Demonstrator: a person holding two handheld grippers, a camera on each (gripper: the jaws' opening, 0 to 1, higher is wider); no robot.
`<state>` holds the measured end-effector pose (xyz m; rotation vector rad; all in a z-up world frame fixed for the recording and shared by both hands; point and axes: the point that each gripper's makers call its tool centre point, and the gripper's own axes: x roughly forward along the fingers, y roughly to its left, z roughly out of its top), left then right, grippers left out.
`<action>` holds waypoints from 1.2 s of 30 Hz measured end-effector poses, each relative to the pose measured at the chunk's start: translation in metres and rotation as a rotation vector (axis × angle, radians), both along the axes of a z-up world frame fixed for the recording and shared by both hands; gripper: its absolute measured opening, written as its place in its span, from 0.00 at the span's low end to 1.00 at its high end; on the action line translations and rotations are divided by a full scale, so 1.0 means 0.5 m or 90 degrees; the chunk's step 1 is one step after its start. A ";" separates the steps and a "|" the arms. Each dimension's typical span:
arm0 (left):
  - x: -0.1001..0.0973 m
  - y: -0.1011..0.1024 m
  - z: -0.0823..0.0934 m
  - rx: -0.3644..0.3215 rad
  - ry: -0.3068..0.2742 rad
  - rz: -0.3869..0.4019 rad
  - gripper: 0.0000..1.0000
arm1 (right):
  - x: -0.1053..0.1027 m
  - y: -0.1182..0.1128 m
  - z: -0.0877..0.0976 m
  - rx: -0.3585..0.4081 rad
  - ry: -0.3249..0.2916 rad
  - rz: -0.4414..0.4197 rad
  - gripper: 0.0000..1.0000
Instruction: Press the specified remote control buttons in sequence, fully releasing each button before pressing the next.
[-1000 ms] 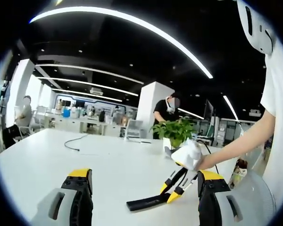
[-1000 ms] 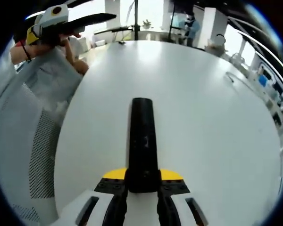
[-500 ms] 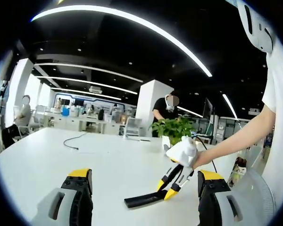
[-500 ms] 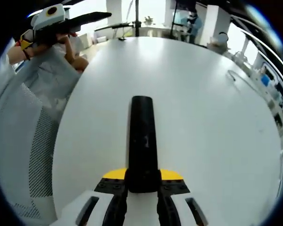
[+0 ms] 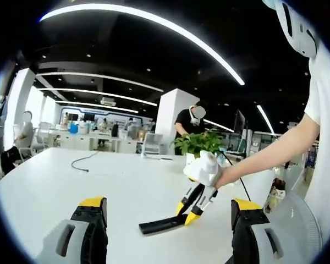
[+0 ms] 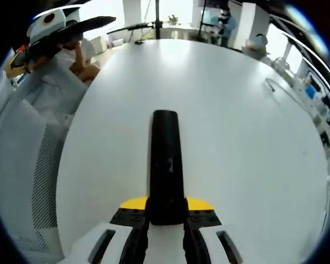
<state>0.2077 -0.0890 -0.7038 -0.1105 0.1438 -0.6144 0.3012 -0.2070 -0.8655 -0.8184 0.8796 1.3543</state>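
Here the right gripper [image 6: 165, 212] clamps one end of the black remote [image 6: 165, 159], held out over the white table [image 6: 253, 143] near its edge. The left gripper [image 5: 168, 231] hangs above the table, jaws spread wide apart, nothing between them.

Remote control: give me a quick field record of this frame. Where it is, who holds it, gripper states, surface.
remote control: black, long, held by one end, pointing away over the table
right gripper: shut on remote control; also seen in the left gripper view, a hand on its handle
left gripper: open, nothing between jaws, hovering over the table
table: white, rounded edge
potted plant: green, at the table's far side
cable: dark, lying on the table
button press: cannot tell
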 end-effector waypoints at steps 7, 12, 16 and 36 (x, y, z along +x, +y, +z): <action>-0.005 -0.002 0.003 0.017 -0.012 -0.003 0.97 | 0.005 -0.001 -0.002 -0.029 -0.003 0.017 0.20; -0.004 -0.006 -0.009 0.019 0.008 -0.009 0.97 | 0.022 -0.003 -0.001 -0.031 -0.001 0.014 0.20; -0.003 -0.003 -0.005 0.016 0.002 -0.005 0.97 | 0.034 -0.002 -0.002 -0.041 0.000 0.015 0.20; 0.001 -0.002 -0.016 0.023 0.018 -0.004 0.96 | 0.092 0.000 0.000 -0.074 -0.001 0.037 0.20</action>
